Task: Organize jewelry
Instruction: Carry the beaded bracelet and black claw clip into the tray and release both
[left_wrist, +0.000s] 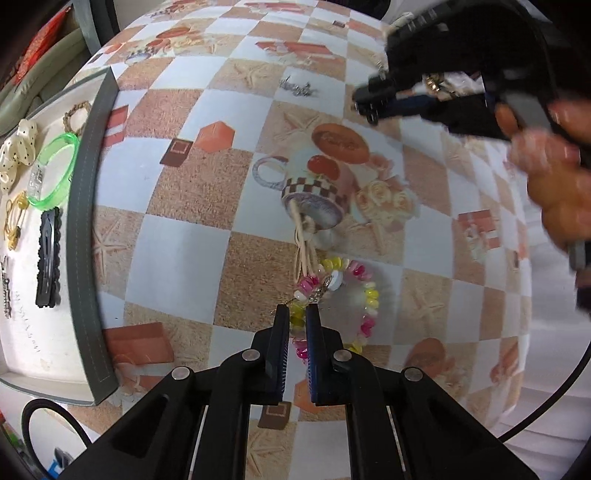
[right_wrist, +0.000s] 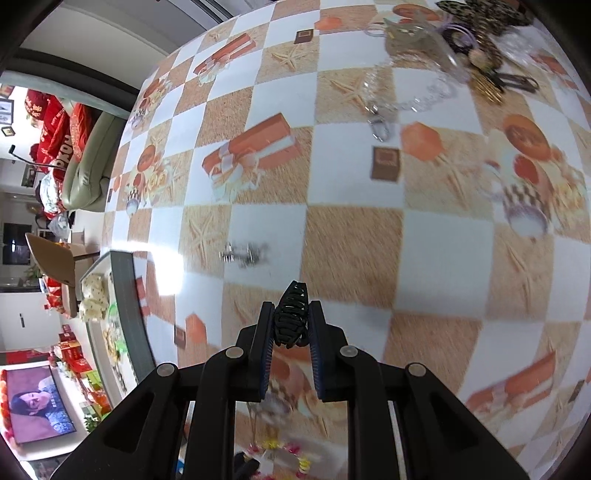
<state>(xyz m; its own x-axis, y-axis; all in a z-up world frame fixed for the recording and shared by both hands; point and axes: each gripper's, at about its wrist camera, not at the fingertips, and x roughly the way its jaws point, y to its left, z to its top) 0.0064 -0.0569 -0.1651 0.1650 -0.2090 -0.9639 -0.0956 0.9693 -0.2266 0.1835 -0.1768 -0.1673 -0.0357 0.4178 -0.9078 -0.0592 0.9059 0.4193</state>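
A beaded bracelet (left_wrist: 343, 306) of pink, yellow and white beads lies on the checkered worktop (left_wrist: 221, 184), its pale cord (left_wrist: 304, 236) trailing away from the loop across a printed cup. The left gripper (left_wrist: 297, 314) points steeply down at the near side of the loop, its jaws drawn almost together on the beads there — clenched on the bracelet, as far as the narrow gap shows.

The right gripper (right_wrist: 291, 321) grasps a black claw hair clip (right_wrist: 291, 314), the clip's toothed end standing out past the fingertips. In the left wrist view that gripper and the hand (left_wrist: 554, 166) holding it sit blurred at the upper right, above the worktop.

A small silvery piece (left_wrist: 298, 88) — too blurred to name, perhaps a chain or brooch — lies alone on the worktop, well apart from the bracelet. At the far edge, in the right wrist view, a heap of accessories (right_wrist: 461, 48) includes a clear chain with a metal clasp (right_wrist: 406, 99) and dark patterned hair pieces.

To the left stands a grey-walled tray (left_wrist: 88, 221) with a white floor. In it lie a green bangle (left_wrist: 55, 170), a black snap clip (left_wrist: 48, 254), a cream dotted bow (left_wrist: 16, 151), a braided ring (left_wrist: 75, 116) and a yellow hair tie (left_wrist: 16, 218).
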